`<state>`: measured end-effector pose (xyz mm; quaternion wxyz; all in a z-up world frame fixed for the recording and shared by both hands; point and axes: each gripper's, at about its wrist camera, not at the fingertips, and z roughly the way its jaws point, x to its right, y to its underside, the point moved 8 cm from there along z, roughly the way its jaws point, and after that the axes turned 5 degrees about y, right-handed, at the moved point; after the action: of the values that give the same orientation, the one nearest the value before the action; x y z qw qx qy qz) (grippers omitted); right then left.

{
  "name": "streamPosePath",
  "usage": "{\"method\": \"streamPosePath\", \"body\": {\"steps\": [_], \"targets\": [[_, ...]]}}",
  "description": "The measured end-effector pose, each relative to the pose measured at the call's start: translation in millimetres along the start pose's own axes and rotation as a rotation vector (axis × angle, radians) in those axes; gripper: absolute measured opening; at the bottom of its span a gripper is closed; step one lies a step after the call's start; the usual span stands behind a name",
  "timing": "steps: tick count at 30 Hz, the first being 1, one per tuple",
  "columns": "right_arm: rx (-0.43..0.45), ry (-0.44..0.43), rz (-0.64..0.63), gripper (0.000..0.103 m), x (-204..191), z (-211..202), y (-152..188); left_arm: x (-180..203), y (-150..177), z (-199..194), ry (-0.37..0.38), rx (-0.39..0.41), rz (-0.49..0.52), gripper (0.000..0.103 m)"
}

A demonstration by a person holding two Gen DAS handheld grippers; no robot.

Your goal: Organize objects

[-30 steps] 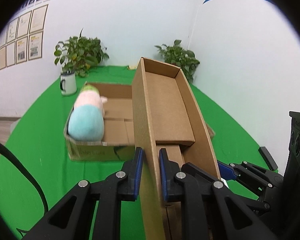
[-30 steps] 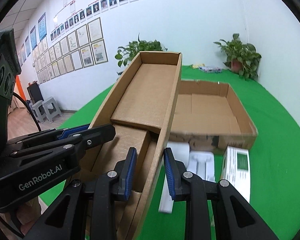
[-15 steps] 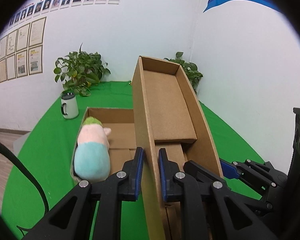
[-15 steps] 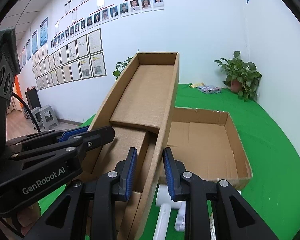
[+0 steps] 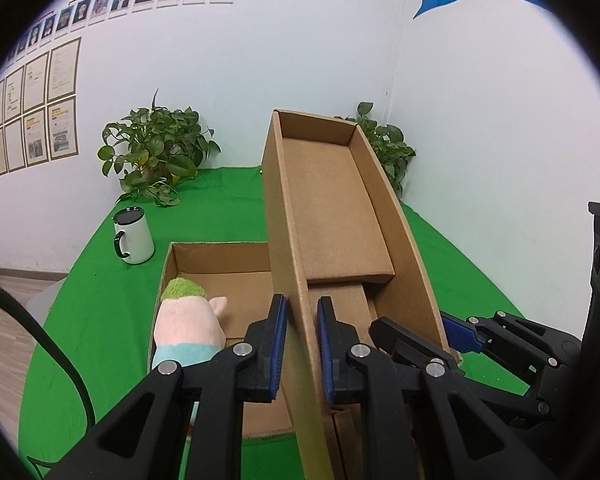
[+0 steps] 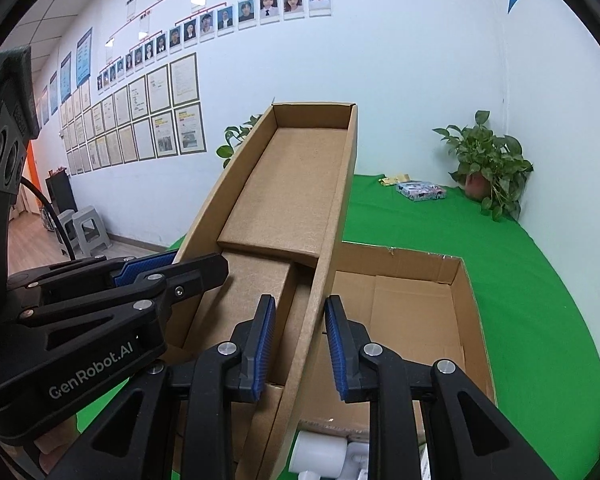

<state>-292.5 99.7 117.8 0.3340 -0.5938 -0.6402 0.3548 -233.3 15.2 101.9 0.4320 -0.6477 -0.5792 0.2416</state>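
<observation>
Narrow cardboard box [image 5: 332, 216]: long, open-topped, held above the bench, far end tilted upward. An inner cardboard flap lies across its floor.

Left hand-held gripper [image 5: 302, 350]: blue-padded fingers pinch the box's left side wall, one pad outside, one inside.

Right hand-held gripper [image 6: 298, 348]: straddles the box's right side wall. A sliver of gap seems to show at each pad, so whether it grips or only brackets the wall cannot be told.

Shallow cardboard tray [image 6: 466, 300]: wide, open, resting on the green bench [image 6: 540, 264] below and behind the held box.

Plush toy [image 5: 188, 326]: green top, pink middle, pale blue base; lies inside the tray against its left wall.

White mug [image 5: 132, 236]: dark lid and handle, upright on the bench, near the tray's far left corner, apart from it.

White plastic item [image 6: 320, 454]: at the lower edge of the right view, under the held box, partly hidden.

Potted plants [image 5: 156, 160]: at the back of the bench by the wall.

Small printed packet [image 6: 420, 192]: far end of the bench, beside the right plant.
</observation>
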Motion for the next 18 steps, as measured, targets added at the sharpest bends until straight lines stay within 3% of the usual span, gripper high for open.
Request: {"method": "streamPosePath", "body": {"steps": [9, 18], "targets": [[-0.063, -0.002, 0.005, 0.023, 14, 65, -16, -18, 1, 42, -0.004, -0.062, -0.014, 0.014], [-0.12, -0.022, 0.005, 0.023, 19, 128, -3, -41, 10, 74, -0.029, -0.118, -0.043, 0.013]]}}
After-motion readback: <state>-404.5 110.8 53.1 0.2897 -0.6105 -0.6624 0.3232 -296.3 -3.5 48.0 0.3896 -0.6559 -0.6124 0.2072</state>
